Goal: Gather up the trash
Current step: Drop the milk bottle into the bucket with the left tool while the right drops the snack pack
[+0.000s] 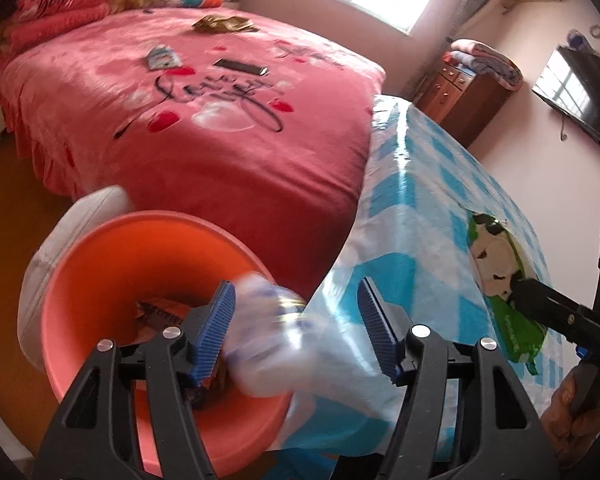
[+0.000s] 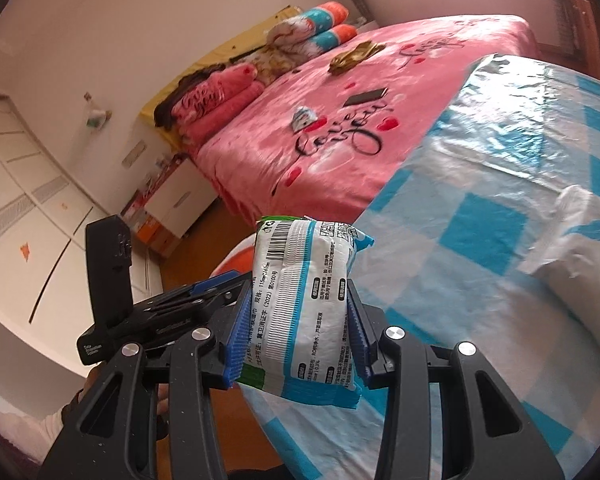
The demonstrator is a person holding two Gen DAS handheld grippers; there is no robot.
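Bedroom; right gripper (image 2: 296,336) fingers (image 2: 236,344) tilted down, clamping wipes pack (image 2: 304,304).

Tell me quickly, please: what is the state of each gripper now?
Left gripper: open, a blurred crumpled wrapper between its pads, above the orange bin.
Right gripper: closed on a wet-wipes pack.

The right hand-held gripper (image 2: 294,326) squeezes a white and blue pack of wipes (image 2: 306,304) between its blue pads (image 2: 236,344). The pack stands upright at the desk's edge. The desk (image 2: 480,220) has a blue checked cover. Behind is a pink bed (image 2: 340,168).
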